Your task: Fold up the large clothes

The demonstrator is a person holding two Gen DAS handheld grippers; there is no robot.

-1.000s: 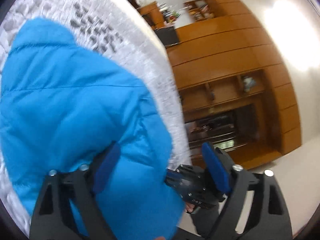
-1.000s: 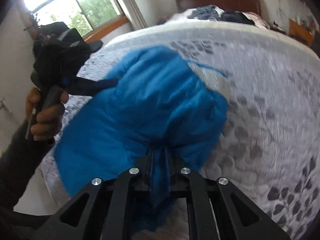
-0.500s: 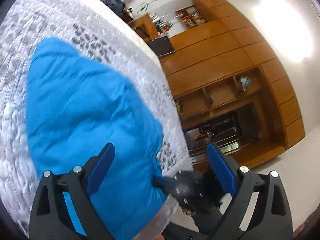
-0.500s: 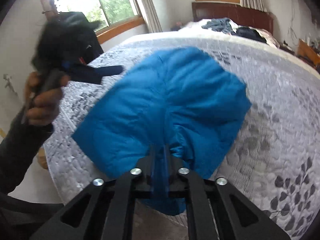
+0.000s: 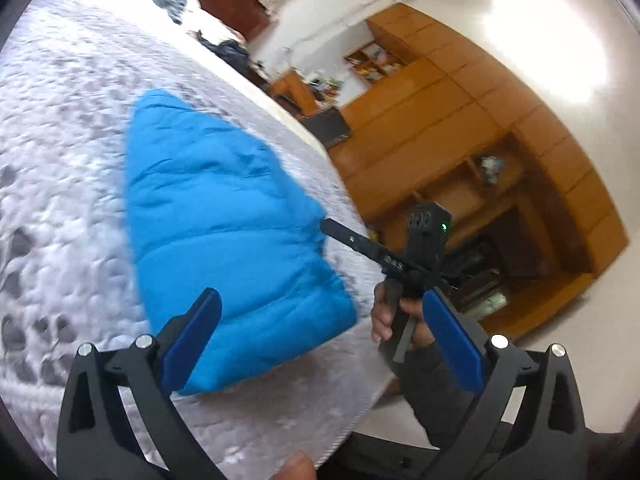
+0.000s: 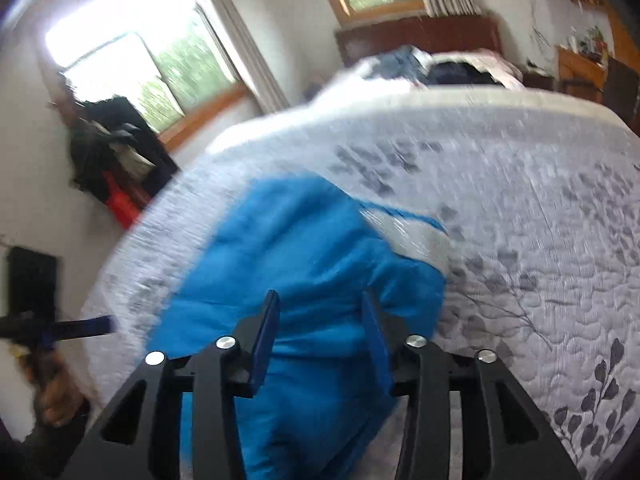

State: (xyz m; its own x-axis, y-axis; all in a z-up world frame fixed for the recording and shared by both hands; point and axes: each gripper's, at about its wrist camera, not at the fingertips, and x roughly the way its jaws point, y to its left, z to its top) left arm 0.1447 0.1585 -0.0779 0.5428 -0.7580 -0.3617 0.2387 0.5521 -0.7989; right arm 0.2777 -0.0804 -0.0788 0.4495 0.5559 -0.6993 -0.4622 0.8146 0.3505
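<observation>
A bright blue puffy jacket (image 5: 224, 240) lies folded in a compact bundle near the bed's front edge, and the right wrist view shows a pale lining patch on the jacket (image 6: 312, 264). My left gripper (image 5: 322, 340) is open, hanging above the bundle's near end with nothing between its blue pads (image 5: 192, 336). My right gripper (image 6: 320, 340) is open too, its fingers spread over the jacket's near fold. The left wrist view shows the right gripper (image 5: 352, 242) at the jacket's right edge, held by a hand (image 5: 400, 316).
The bed (image 5: 60, 140) has a grey-white quilted cover with a leaf print. Dark clothes (image 6: 452, 72) are piled by the headboard. A wooden wall unit (image 5: 460, 140) stands past the bed's edge. Dark garments (image 6: 108, 148) hang by the window.
My right gripper, shut on the jacket's fabric before, has opened and let it go. The left gripper stayed open and drew back from the jacket. The jacket now rests on the bed.
</observation>
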